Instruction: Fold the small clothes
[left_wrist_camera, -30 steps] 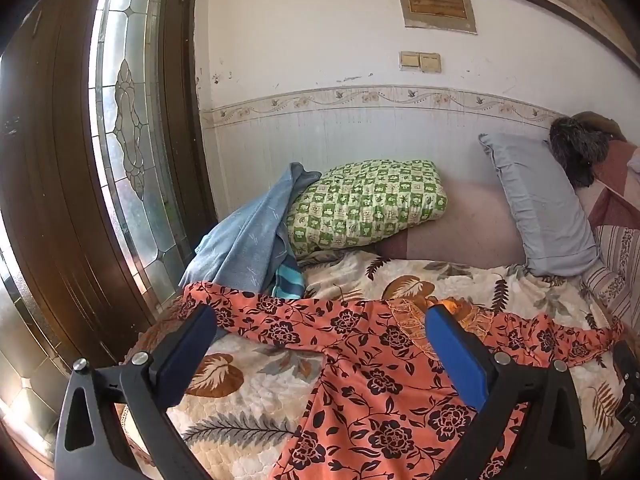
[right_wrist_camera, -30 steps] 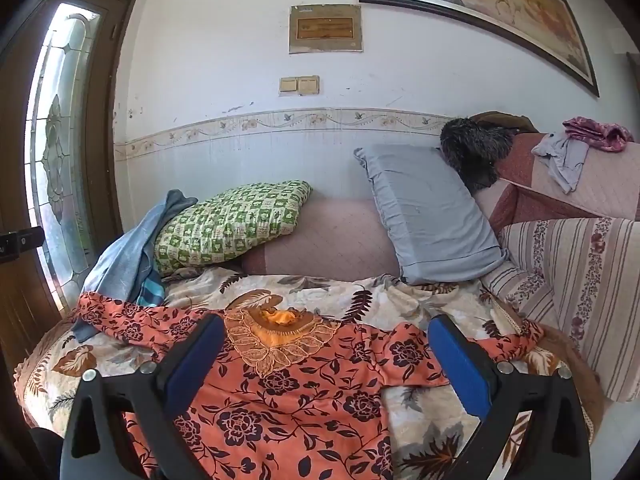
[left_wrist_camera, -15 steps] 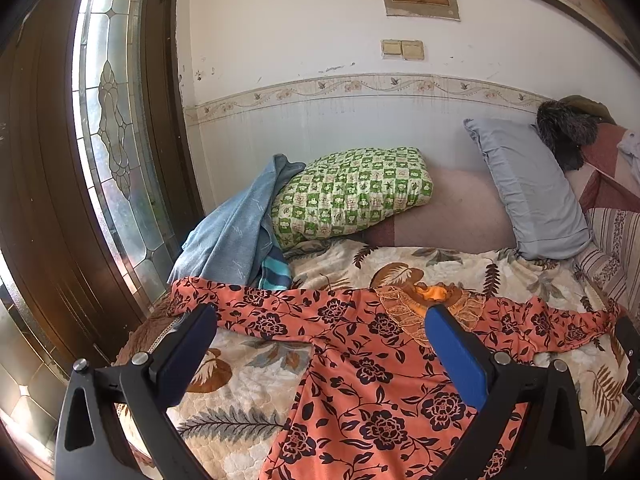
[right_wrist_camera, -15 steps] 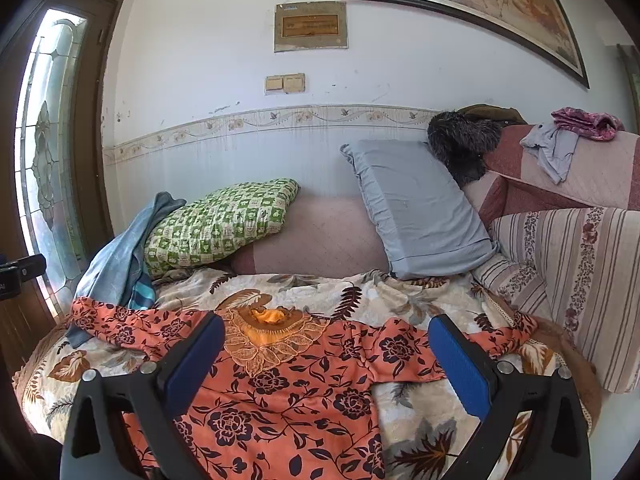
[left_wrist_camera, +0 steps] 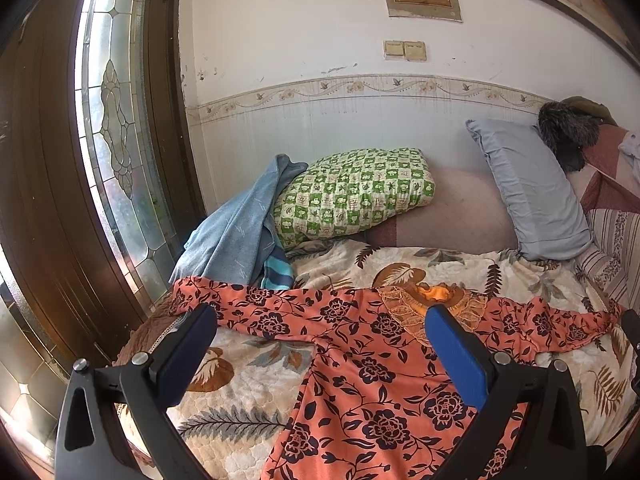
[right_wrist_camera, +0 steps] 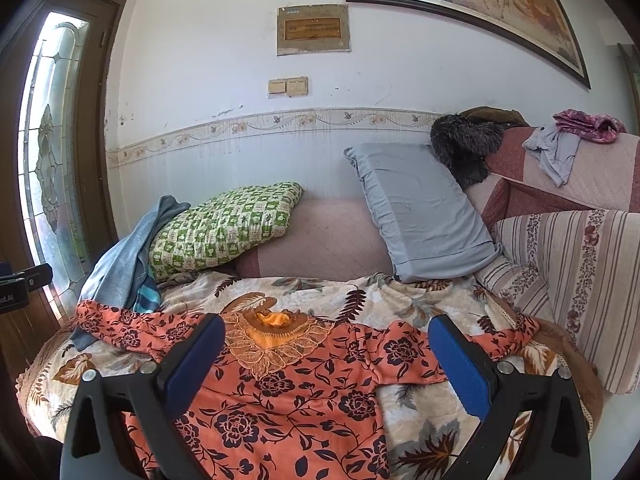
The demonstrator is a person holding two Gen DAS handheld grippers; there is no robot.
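Observation:
An orange garment with dark flowers [left_wrist_camera: 360, 376] [right_wrist_camera: 280, 396] lies spread flat on the leaf-patterned bed cover [left_wrist_camera: 248, 392] [right_wrist_camera: 416, 304], sleeves stretched out to both sides and its embroidered neckline toward the wall. My left gripper [left_wrist_camera: 320, 344] hovers open above the garment's left sleeve and chest, holding nothing. Above the neckline and right shoulder my right gripper [right_wrist_camera: 326, 354] is open too, with nothing between its blue pads [right_wrist_camera: 460, 368].
Against the wall lean a green checked pillow [left_wrist_camera: 352, 196] [right_wrist_camera: 224, 228], a grey pillow [left_wrist_camera: 528, 196] [right_wrist_camera: 420, 208] and a blue cloth [left_wrist_camera: 240, 228] [right_wrist_camera: 124, 256]. A wooden door with leaded glass [left_wrist_camera: 116, 144] borders the bed's left. A striped sofa arm [right_wrist_camera: 568, 280] closes the right.
Both grippers have pulled back and lifted a little, so the views tilt upward and more wall shows. The garment lies as it did; both stay open.

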